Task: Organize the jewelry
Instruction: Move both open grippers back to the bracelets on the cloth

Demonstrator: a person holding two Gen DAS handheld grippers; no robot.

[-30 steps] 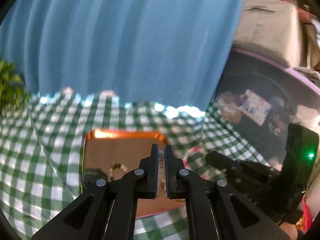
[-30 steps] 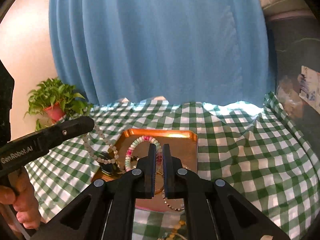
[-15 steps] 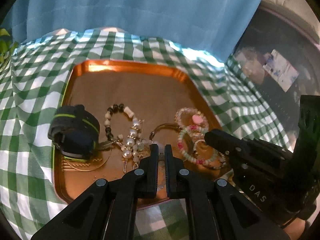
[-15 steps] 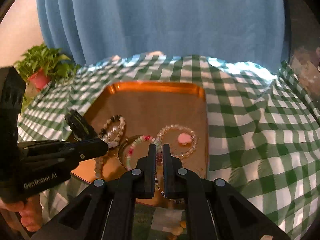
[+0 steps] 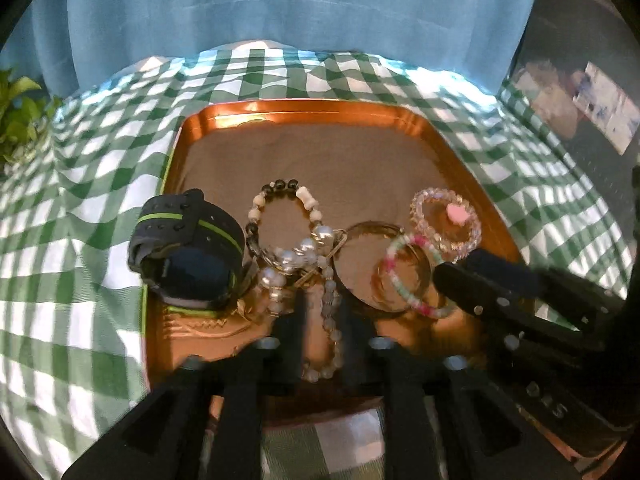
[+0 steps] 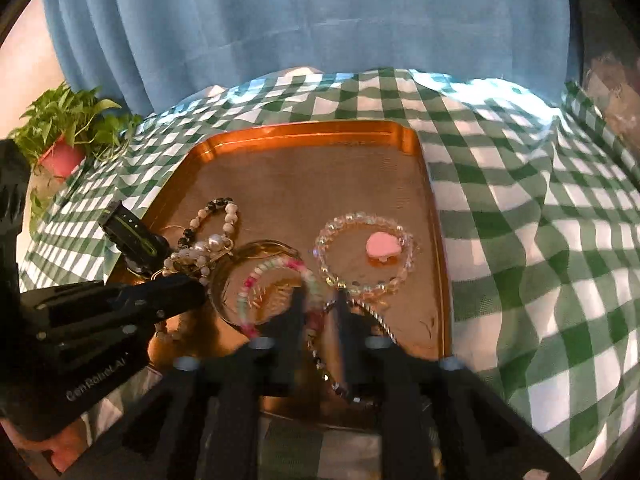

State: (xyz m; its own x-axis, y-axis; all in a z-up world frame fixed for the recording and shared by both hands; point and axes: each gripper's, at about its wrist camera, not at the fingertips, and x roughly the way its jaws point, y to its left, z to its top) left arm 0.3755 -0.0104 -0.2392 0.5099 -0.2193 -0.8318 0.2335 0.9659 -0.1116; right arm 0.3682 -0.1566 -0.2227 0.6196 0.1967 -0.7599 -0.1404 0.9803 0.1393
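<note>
A copper tray (image 5: 192, 128) (image 6: 424, 200) holds the jewelry. My left gripper (image 5: 326, 314) hovers low over its near edge, jaws opening, with a grey bead strand (image 5: 332, 320) lying loose between them. Left of it sits a black watch (image 5: 184, 248), beyond it a black-and-white bead bracelet (image 5: 280, 208). My right gripper (image 6: 320, 308) is beside it, jaws also opening, over a silver chain (image 6: 372, 316) and the near edge of a pink-green bead bracelet (image 6: 276, 276). A clear crystal bracelet with a pink heart (image 6: 368, 256) lies just ahead.
A gold bangle (image 5: 360, 228) lies mid-tray under the pink-green bracelet. The tray's far half is bare. Green checked cloth (image 6: 540, 240) covers the table; a blue curtain (image 6: 320, 20) hangs behind. A potted plant (image 6: 68, 132) stands far left.
Both grippers dropped toward the tray and tipped downward. Their jaws, shut before, have parted. The bead strand that hung from the left gripper now lies on the tray.
</note>
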